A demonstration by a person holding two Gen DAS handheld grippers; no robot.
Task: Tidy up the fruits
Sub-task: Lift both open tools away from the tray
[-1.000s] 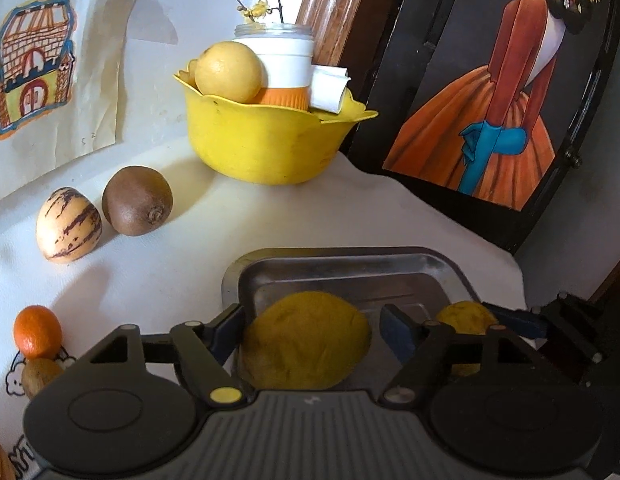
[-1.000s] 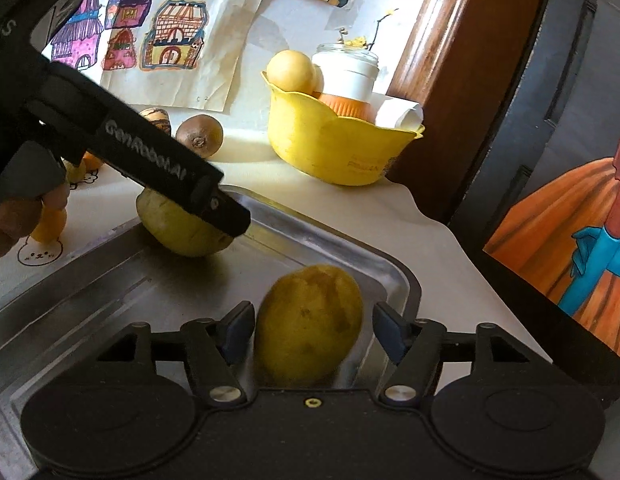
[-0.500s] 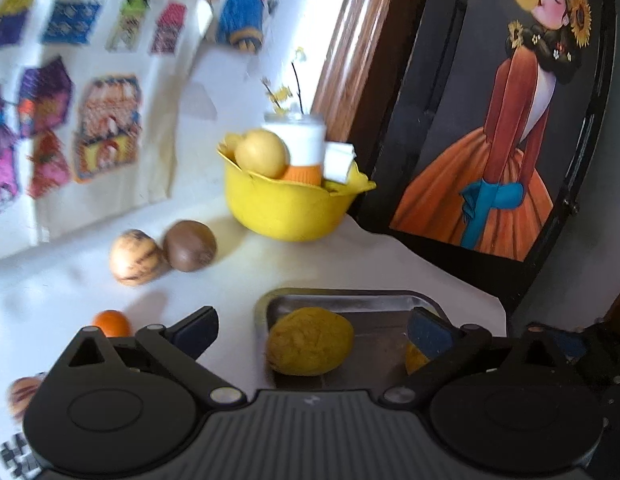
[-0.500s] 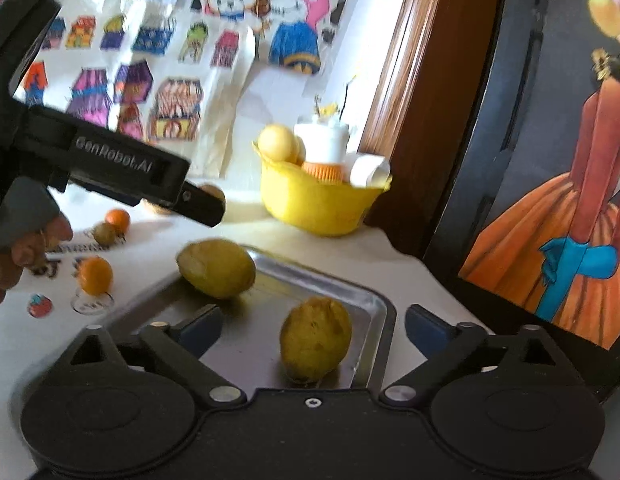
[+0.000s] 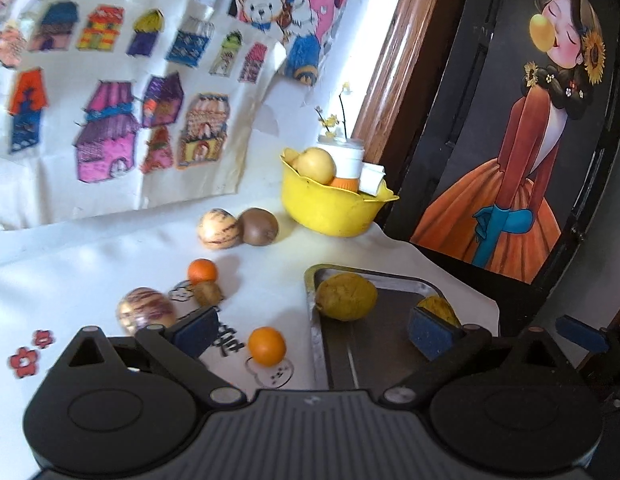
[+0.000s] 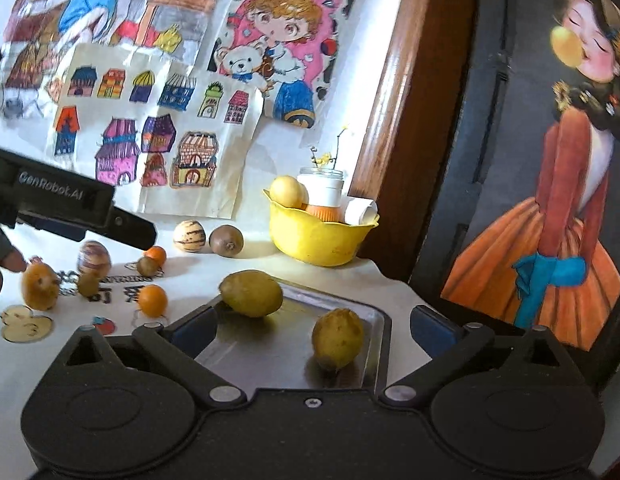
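Observation:
Two yellow lemons lie in the metal tray (image 6: 374, 322): one (image 6: 251, 293) at its far left, one (image 6: 337, 338) nearer the right. They also show in the left wrist view, one (image 5: 346, 296) whole, the other (image 5: 437, 307) partly behind a pad. My left gripper (image 5: 312, 334) is open and empty, raised above the tray's left edge (image 5: 316, 344). My right gripper (image 6: 312, 330) is open and empty, raised behind the tray. Loose on the white table are small oranges (image 5: 267, 346) (image 5: 202, 271), striped melons (image 5: 219, 228) (image 5: 146, 314) and a kiwi (image 5: 259, 226).
A yellow bowl (image 5: 334, 208) with a pale fruit, a white jar and paper stands at the back by the wooden frame. Drawings hang on the wall behind. A dark painted panel (image 5: 510, 160) stands right of the table edge. The left gripper's body (image 6: 70, 208) reaches in at the left.
Both grippers have opened, let go of their lemons in the tray, and pulled back and up. More of the table and wall is in view.

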